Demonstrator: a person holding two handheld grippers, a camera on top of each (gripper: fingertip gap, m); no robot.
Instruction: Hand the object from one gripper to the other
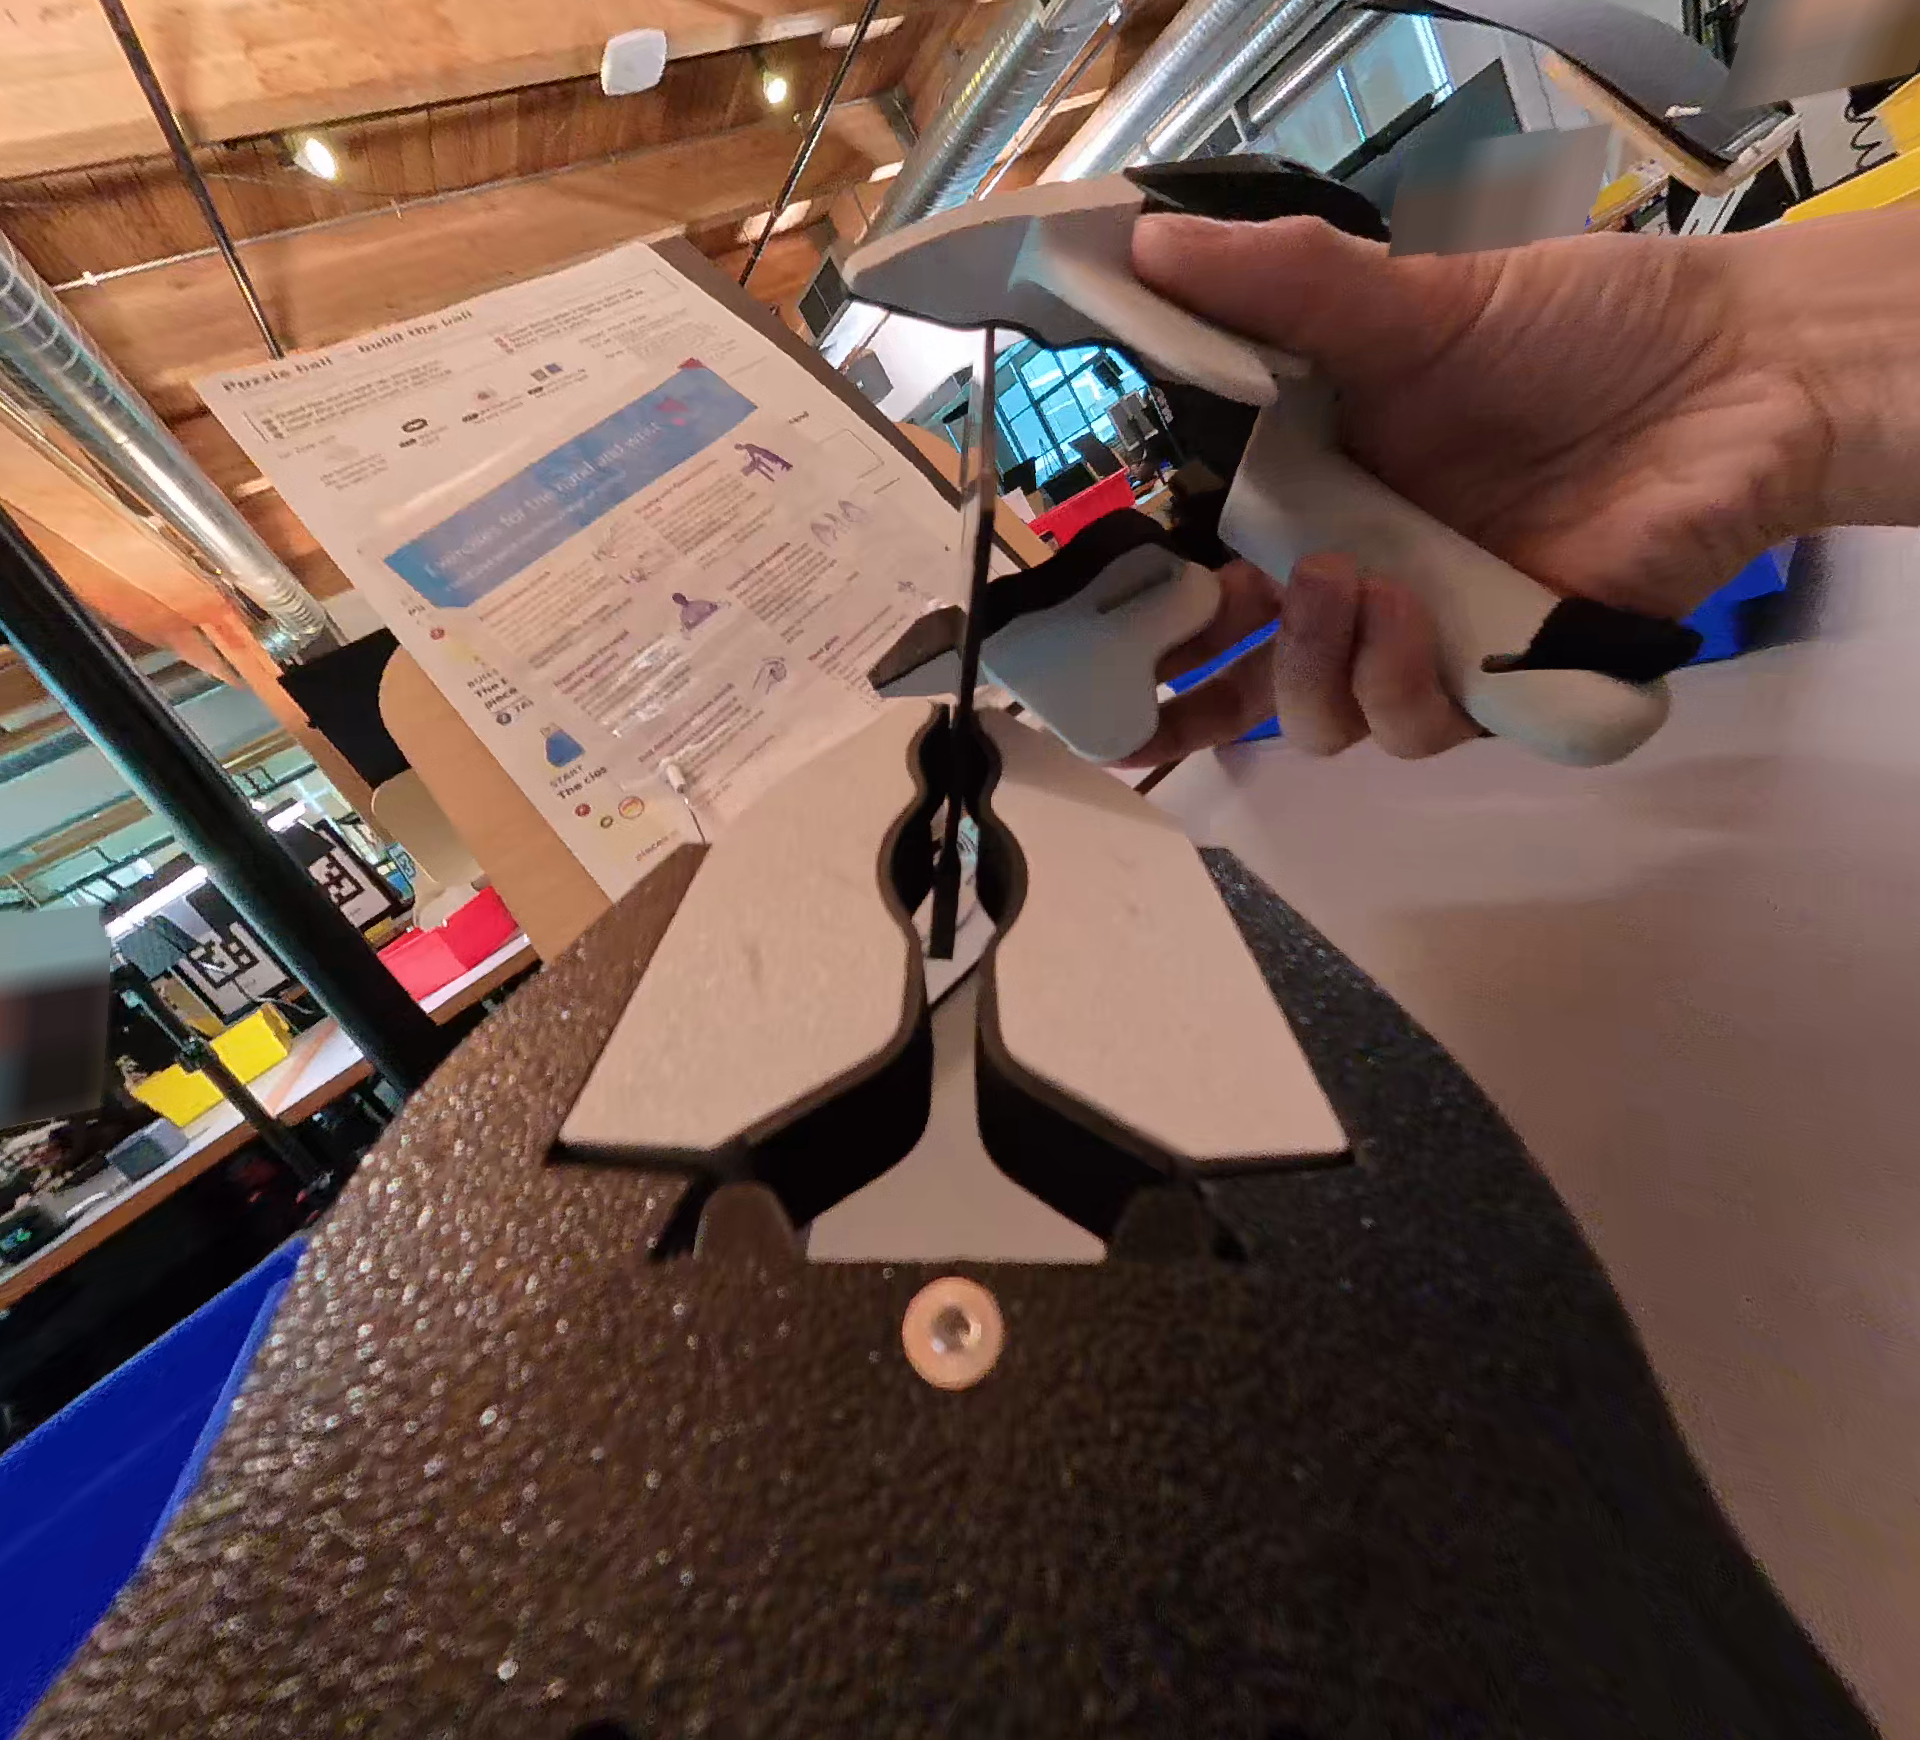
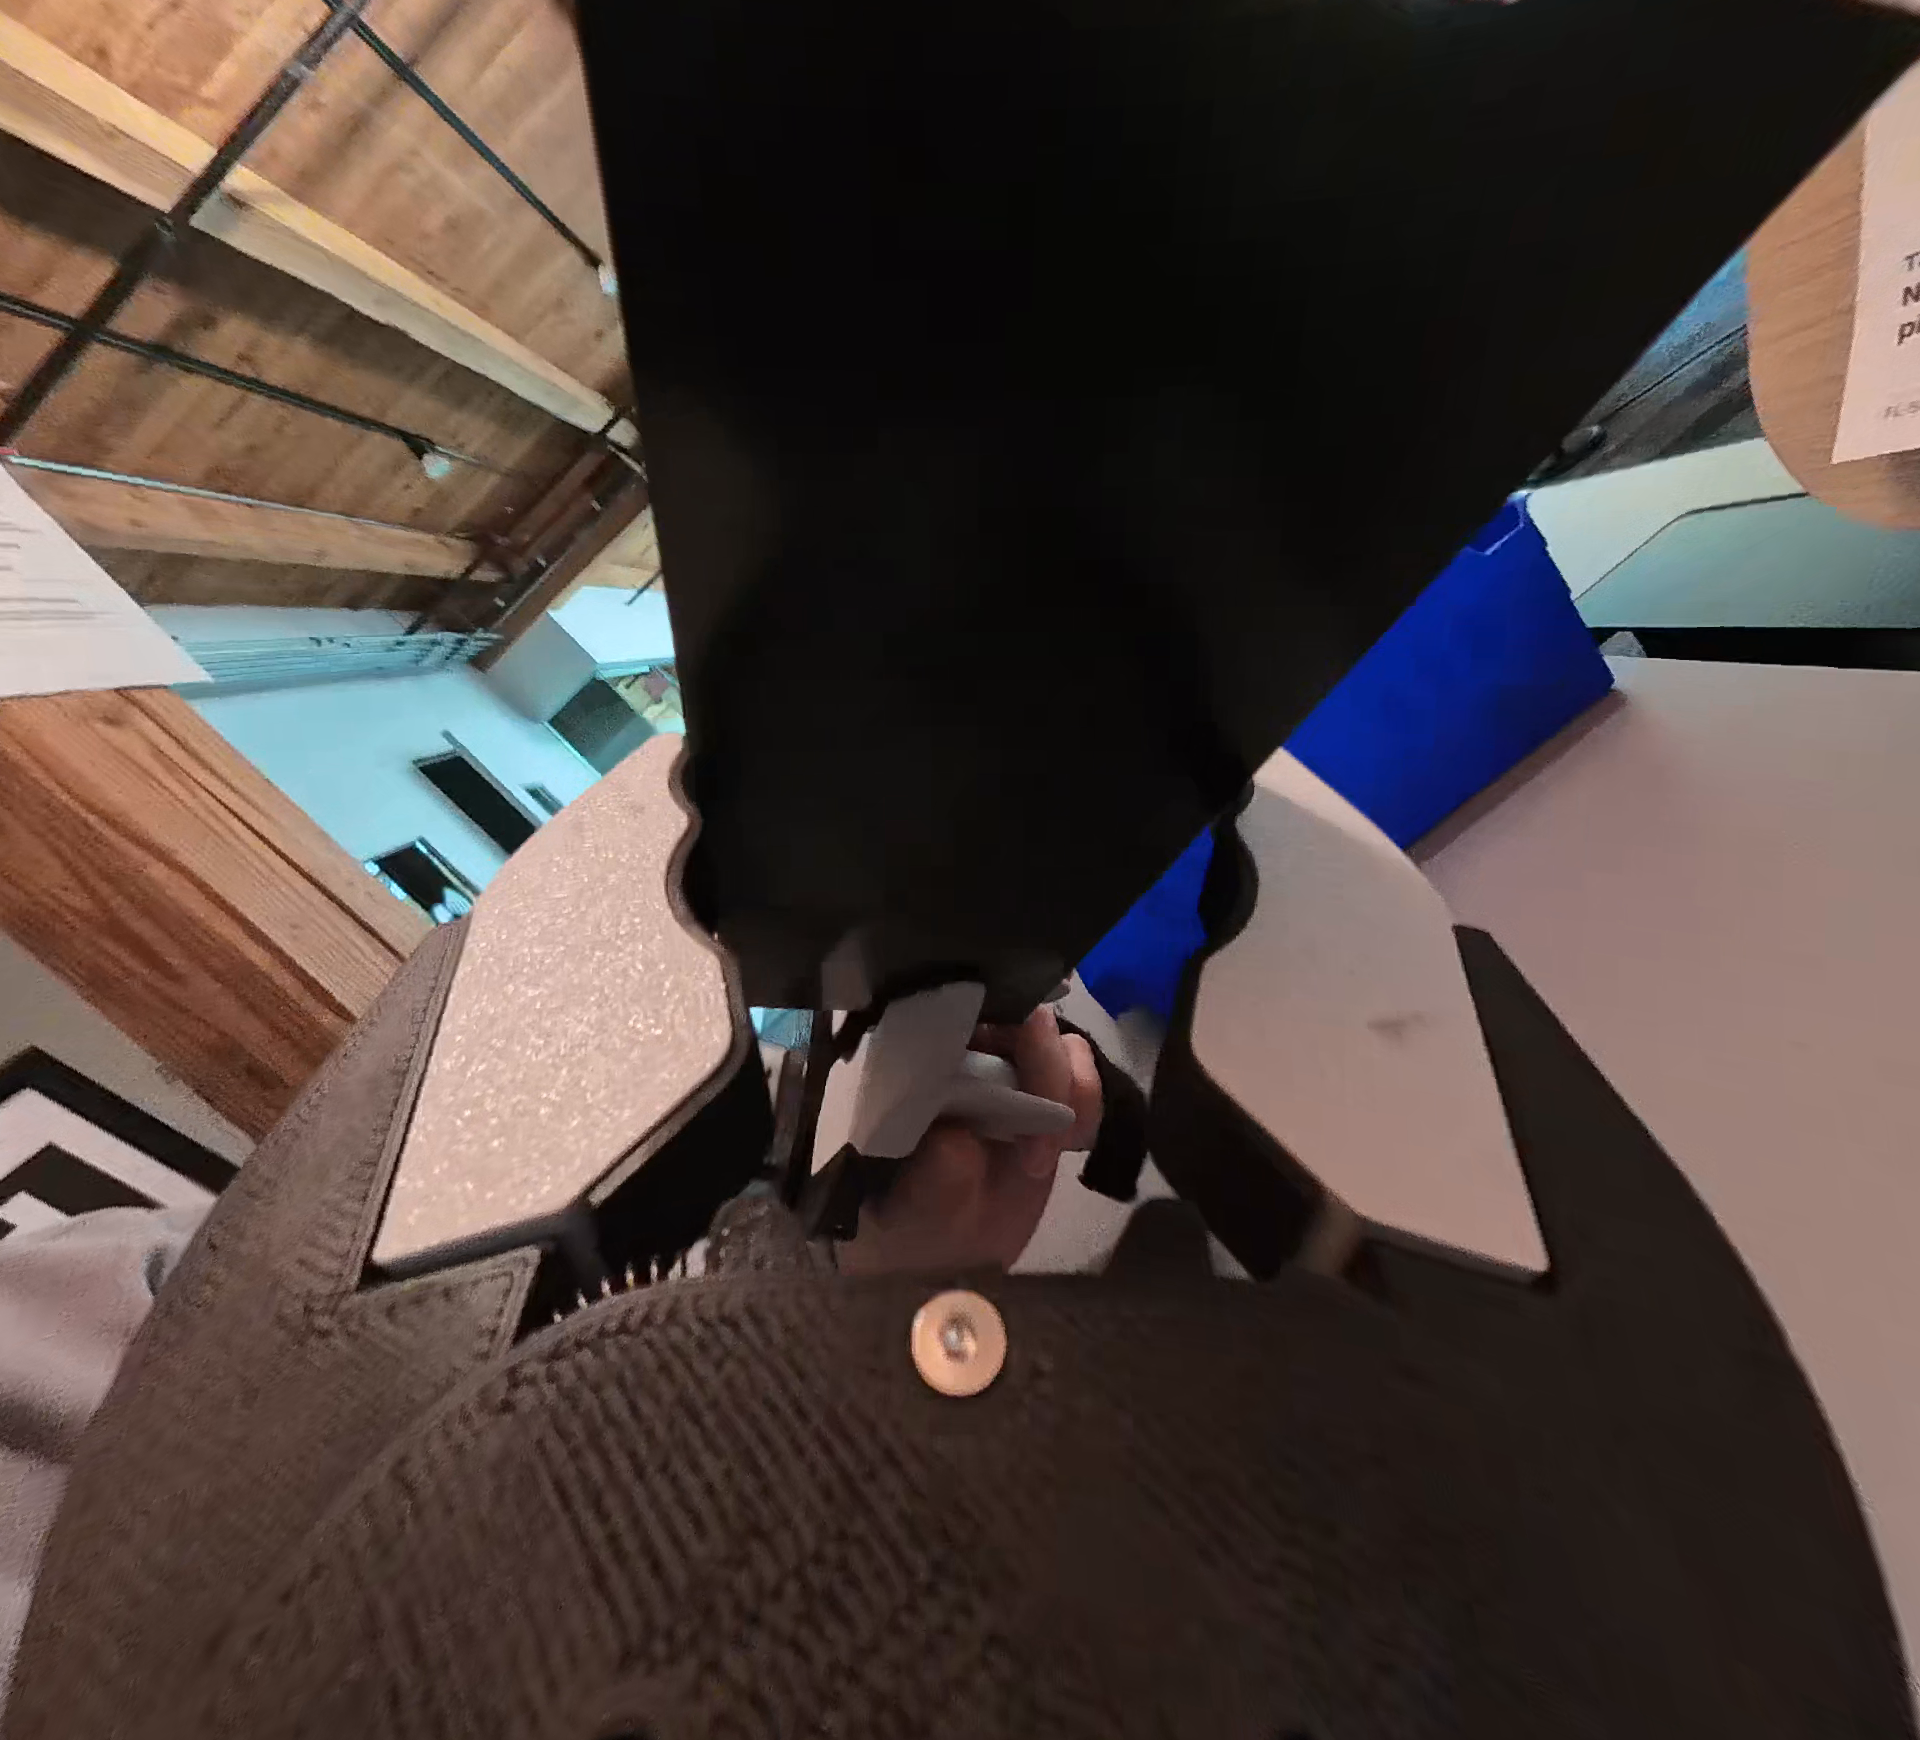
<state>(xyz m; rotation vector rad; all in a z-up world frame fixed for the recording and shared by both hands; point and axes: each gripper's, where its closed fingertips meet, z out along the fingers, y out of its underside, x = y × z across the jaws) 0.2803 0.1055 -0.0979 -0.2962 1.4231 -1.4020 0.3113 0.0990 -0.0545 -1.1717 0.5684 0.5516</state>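
The object is a thin black sheet, flat and straight-edged, with a notched corner at its far right in the right wrist view. In the left wrist view it shows edge-on as a dark sliver rising from between the near fingers. It looks light and stiff, probably plastic or card, with a smooth matte face that may slip under a weak pinch; being so thin, it would likely twist or lever if taken by a corner.

The left gripper is closed on the sheet's lower edge, its pale pads pressed close either side. The right gripper, held in a hand, has its fingers spread wide, one above and one below on the sheet's right side; I judge it open and not yet clamping. A good hold seems to be on the flat face, well in from the edge.

Behind stands a printed poster; a blue bin sits on the pale table.
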